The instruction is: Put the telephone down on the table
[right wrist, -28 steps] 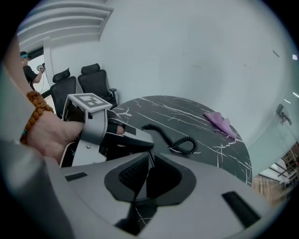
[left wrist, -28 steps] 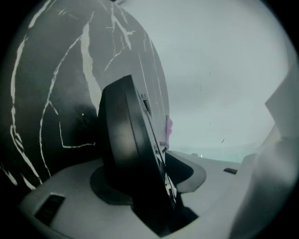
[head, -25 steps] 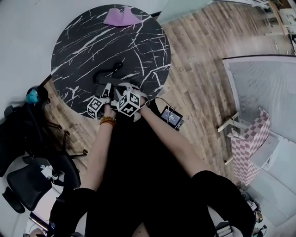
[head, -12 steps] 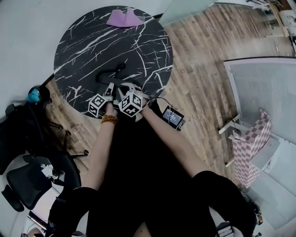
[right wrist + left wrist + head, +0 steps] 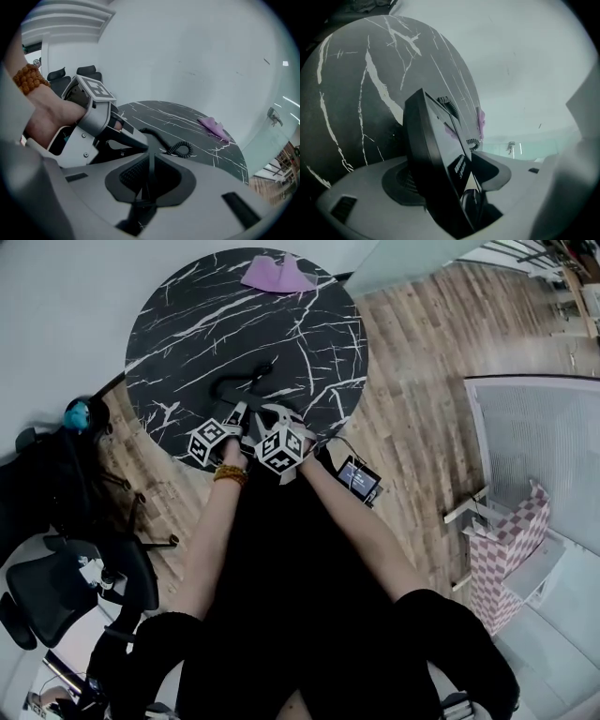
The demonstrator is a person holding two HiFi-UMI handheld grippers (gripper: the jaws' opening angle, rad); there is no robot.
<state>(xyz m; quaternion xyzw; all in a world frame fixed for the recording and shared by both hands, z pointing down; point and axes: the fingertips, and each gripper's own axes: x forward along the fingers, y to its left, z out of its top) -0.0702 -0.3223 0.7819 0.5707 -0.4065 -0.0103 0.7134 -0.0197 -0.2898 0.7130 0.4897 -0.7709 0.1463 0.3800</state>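
The black telephone point(image 5: 234, 391) lies near the front edge of the round black marble table point(image 5: 187, 324), its coiled cord point(image 5: 265, 371) trailing toward the middle. In the left gripper view the telephone point(image 5: 436, 159) stands tilted between the jaws of my left gripper point(image 5: 450, 187). Those jaws are opening, and a gap shows beside the phone on the right. My left gripper point(image 5: 234, 414) and right gripper point(image 5: 272, 415) sit side by side at the phone. In the right gripper view my right gripper point(image 5: 149, 180) pinches a thin black edge of the telephone, with the cord point(image 5: 180, 149) beyond.
A purple cloth point(image 5: 277, 276) lies at the table's far edge. Black office chairs point(image 5: 56, 587) stand on the left of the wooden floor. A small screen device point(image 5: 359, 479) hangs by the person's right arm, and a checkered box point(image 5: 506, 540) stands far right.
The head camera has shifted, so the table sits further right in view. Both grippers stay at the telephone by the table's front edge.
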